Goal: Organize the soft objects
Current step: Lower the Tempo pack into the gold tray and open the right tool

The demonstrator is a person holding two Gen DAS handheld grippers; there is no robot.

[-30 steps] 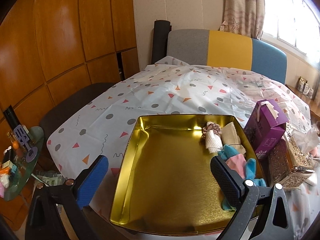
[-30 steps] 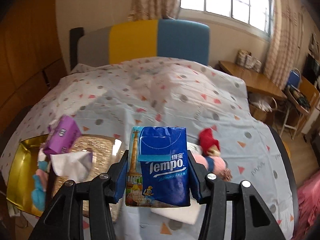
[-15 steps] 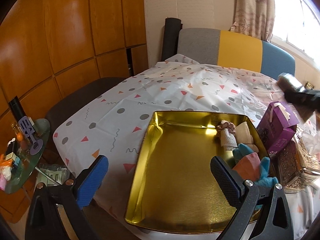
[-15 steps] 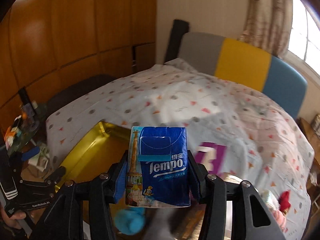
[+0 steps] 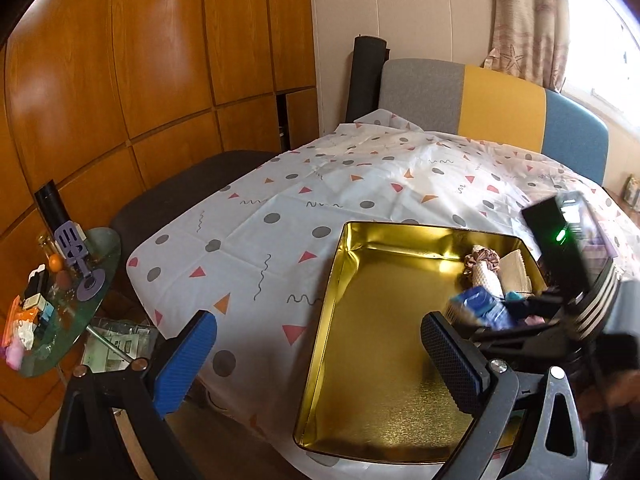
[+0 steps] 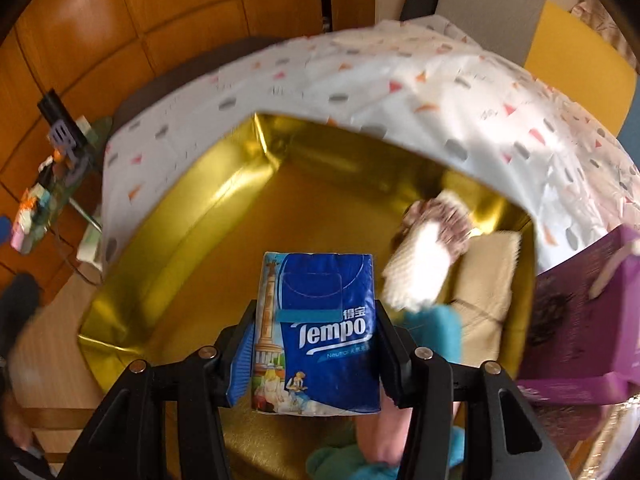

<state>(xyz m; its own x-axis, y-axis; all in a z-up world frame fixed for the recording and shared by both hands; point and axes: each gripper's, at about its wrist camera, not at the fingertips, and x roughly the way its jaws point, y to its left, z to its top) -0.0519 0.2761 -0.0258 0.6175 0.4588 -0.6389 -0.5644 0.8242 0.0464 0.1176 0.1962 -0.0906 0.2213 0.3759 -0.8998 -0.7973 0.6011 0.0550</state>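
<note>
The white tablecloth with grey dots and coloured triangles (image 5: 360,200) covers the table, and on its near edge sits the shallow rectangular gold metal tray (image 5: 384,380), plainly the collecting place — the soft things already in it are bunched along its right side, leaving the wide gold floor bare for more. Just outside that side stands a purple cardboard box (image 6: 576,312), beside the tray rather than in it. Inside lie a beige folded cloth (image 6: 488,276), a teal and pink plush toy (image 6: 436,328), a white waffle-textured roll (image 6: 416,272) and a brown frilled scrunchie (image 6: 444,216), close together and partly overlapping. The right gripper (image 6: 316,340) is pitched steeply down over the tray, its jaws closed about halfway on the blue Tempo tissue pack (image 6: 320,332), pinched by its two sides and carried upright above the tray floor near the plush toy — a placing approach, by my judgement. The left gripper (image 5: 320,344) hangs at the tray's near edge, tilted moderately down, jaws spread wide and holding nothing.
</note>
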